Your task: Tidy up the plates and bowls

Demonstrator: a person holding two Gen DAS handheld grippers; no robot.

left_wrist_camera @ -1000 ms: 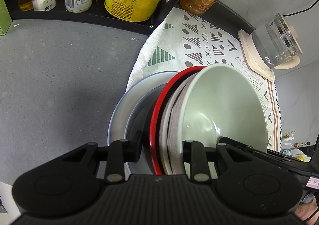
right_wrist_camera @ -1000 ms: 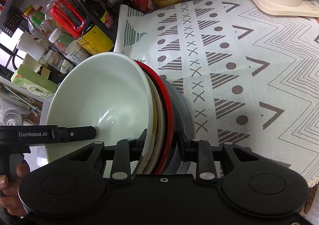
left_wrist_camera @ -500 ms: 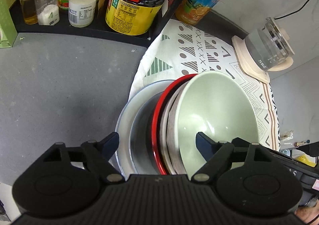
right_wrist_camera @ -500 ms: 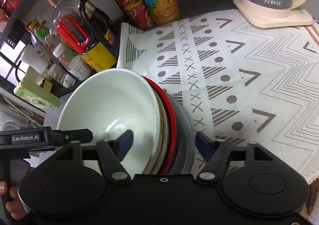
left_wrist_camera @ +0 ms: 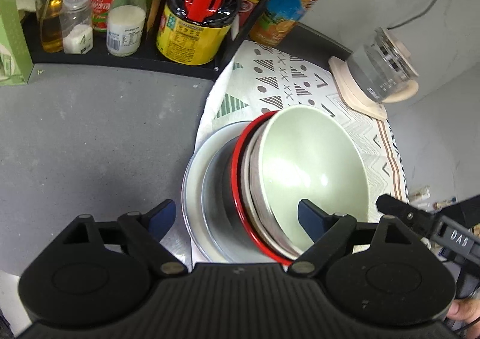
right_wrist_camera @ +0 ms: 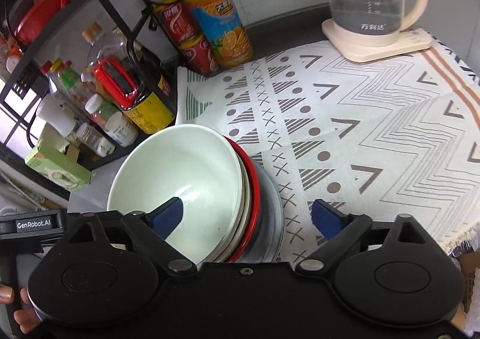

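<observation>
A stack of dishes sits on the patterned cloth [right_wrist_camera: 345,135]. A pale green bowl [left_wrist_camera: 312,171] [right_wrist_camera: 180,177] is on top, over a speckled bowl [left_wrist_camera: 255,189], a red-rimmed bowl [left_wrist_camera: 240,183] [right_wrist_camera: 255,189] and a grey plate [left_wrist_camera: 195,189] [right_wrist_camera: 276,213] at the bottom. My left gripper [left_wrist_camera: 237,219] is open, its jaws straddling the near rim of the stack without touching it. My right gripper [right_wrist_camera: 249,216] is open too, jaws on either side of the stack's rim.
A black rack [left_wrist_camera: 120,54] with sauce and spice bottles [left_wrist_camera: 192,30] stands behind the grey counter [left_wrist_camera: 90,135]. Soda cans [right_wrist_camera: 183,36] and an orange juice bottle [right_wrist_camera: 213,15] stand behind the cloth. A glass kettle [right_wrist_camera: 369,3] on its base is at the far right.
Both grippers were shut on the rim of the dish stack one second ago. Both have opened wide and drawn back and up from the stack, which stays on the cloth.
</observation>
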